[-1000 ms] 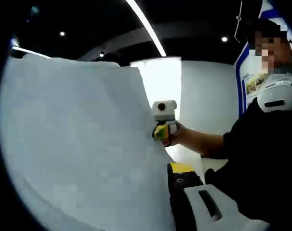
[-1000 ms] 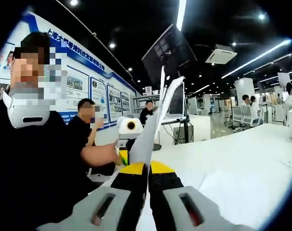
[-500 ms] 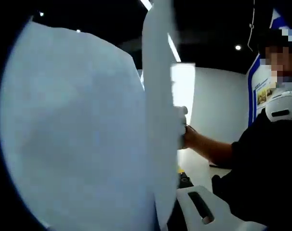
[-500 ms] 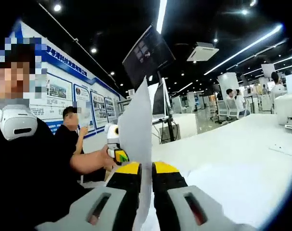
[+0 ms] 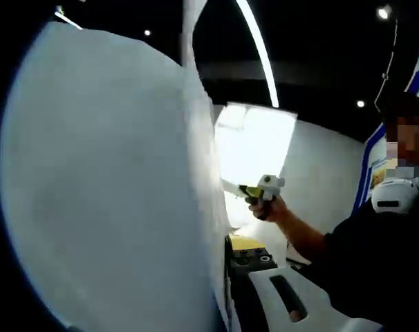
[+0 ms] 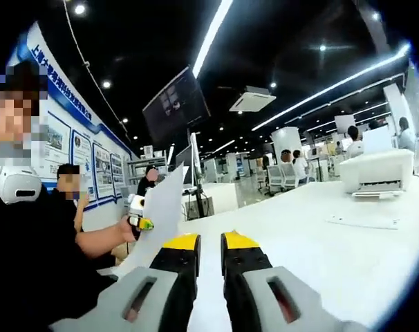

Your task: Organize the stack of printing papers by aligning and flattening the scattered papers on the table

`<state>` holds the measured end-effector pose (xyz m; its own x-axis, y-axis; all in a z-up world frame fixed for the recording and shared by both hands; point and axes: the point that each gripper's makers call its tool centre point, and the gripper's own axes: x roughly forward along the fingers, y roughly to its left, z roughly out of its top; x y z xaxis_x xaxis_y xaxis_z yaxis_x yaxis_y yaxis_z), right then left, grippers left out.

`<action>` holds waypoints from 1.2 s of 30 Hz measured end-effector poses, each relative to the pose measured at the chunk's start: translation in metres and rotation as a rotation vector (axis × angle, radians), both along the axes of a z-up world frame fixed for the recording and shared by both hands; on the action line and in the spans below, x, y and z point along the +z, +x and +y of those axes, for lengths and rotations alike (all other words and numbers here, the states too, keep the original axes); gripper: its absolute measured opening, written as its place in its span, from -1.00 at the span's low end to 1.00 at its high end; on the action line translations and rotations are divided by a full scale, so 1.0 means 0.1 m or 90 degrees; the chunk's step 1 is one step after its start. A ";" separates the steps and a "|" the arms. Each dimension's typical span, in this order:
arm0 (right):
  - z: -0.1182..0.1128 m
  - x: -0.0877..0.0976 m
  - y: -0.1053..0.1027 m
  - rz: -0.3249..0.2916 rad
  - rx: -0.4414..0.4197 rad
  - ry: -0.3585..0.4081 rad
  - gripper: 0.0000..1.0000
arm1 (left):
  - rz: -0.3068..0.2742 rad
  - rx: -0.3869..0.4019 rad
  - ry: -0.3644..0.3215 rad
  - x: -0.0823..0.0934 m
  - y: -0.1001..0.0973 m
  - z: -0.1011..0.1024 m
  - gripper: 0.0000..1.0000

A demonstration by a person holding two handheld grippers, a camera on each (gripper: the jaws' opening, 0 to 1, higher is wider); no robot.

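Here the papers (image 6: 157,214) are held upright above the table (image 6: 348,256), clamped by the left gripper (image 6: 142,223) at arm's length. The right gripper (image 6: 208,243) is parted slightly, nothing between its jaws.

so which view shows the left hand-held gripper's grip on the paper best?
Right gripper view: the left hand-held gripper is seen whole, pinching the paper's edge. Left gripper view shows mostly the sheet close up, hiding one jaw.
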<state>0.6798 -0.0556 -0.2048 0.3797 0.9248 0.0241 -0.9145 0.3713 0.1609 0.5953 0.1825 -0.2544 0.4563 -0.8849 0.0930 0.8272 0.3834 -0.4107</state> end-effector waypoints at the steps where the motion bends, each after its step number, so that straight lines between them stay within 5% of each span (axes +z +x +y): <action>1: -0.05 -0.01 0.02 -0.004 -0.010 -0.003 -0.82 | 0.002 0.001 -0.001 -0.02 0.00 0.00 -0.89; 4: -0.19 -0.02 0.06 -0.012 -0.038 -0.006 -0.80 | 0.029 0.021 -0.003 -0.18 0.17 0.21 -0.89; 5: -0.23 -0.04 0.08 -0.016 -0.054 -0.012 -0.80 | 0.003 0.019 -0.022 -0.07 0.16 0.22 -0.89; 16: -0.50 -0.23 0.14 -0.016 -0.126 -0.056 -0.70 | -0.024 0.044 0.020 -0.18 0.22 0.31 -0.89; 29: -1.34 -0.45 0.35 -0.003 -0.314 -0.130 -0.50 | -0.053 0.040 0.034 -0.19 0.20 0.30 -0.89; 36: -1.75 -0.57 0.43 0.037 -0.387 -0.119 -0.48 | -0.056 0.041 0.039 -0.19 0.16 0.24 -0.89</action>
